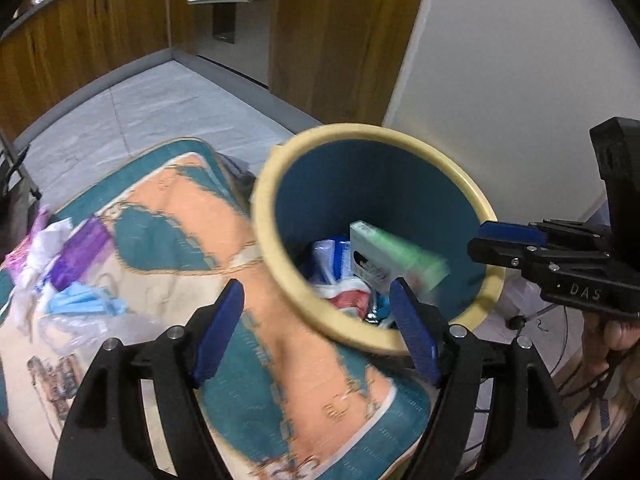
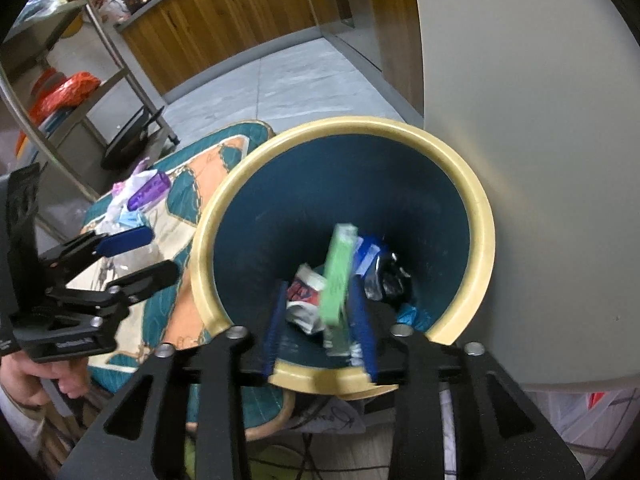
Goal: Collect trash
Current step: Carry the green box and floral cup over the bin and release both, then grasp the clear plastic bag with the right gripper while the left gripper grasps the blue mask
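Note:
A teal bin with a cream rim stands beside a patterned mat and holds several wrappers. A green and white box is blurred inside the bin, apart from both pads. My right gripper is open over the bin's near rim; it also shows in the left wrist view. My left gripper is open and empty above the mat, left of the bin; it also shows in the right wrist view. A purple wrapper, white crumpled paper and a blue mask lie on the mat's left.
The teal and orange mat lies on a grey tiled floor. Wooden cabinets line the back. A white wall is right of the bin. A metal rack stands at the left. Cables lie at the right.

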### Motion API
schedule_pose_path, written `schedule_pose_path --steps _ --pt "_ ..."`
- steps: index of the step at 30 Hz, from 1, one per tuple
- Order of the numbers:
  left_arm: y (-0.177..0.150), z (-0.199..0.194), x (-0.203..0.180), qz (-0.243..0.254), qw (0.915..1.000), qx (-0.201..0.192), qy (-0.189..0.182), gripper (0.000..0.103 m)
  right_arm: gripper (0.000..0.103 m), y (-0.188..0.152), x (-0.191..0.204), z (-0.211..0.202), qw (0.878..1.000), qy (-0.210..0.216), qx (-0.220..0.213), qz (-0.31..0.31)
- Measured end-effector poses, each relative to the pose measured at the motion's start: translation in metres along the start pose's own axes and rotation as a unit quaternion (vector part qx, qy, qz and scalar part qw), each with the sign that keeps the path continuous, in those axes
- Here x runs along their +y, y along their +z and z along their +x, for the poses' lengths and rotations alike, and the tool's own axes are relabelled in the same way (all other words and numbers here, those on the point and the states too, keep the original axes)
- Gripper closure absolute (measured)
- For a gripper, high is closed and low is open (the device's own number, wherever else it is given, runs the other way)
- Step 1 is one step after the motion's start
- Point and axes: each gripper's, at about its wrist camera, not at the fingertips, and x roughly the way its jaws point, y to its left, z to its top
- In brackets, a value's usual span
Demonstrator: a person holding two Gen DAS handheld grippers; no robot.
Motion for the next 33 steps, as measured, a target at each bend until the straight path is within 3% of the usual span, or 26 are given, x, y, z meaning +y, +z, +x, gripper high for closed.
schedule_pose_path --steps 4,9,19,33 --pt "-0.009 -0.021 0.023 -0.022 0.9995 -0.013 0.019 0.029 0.064 0.004 0.012 -0.002 1.0 0.014 -0.01 -0.01" --pt "-0.019 -0.04 0.061 -0.062 0.9968 -0.021 0.045 0.029 0.055 0.013 0.049 0.0 0.998 0.041 -0.021 -0.049" --pt "-0.049 -0.057 0.122 -0.146 0.9867 -0.008 0.072 0.029 0.048 0.017 0.113 0.013 0.989 0.087 -0.024 -0.113" --pt "-0.083 -0.078 0.186 -0.216 0.9708 -0.018 0.102 0.029 0.047 0.023 0.18 0.071 0.975 0.127 0.013 -0.183"
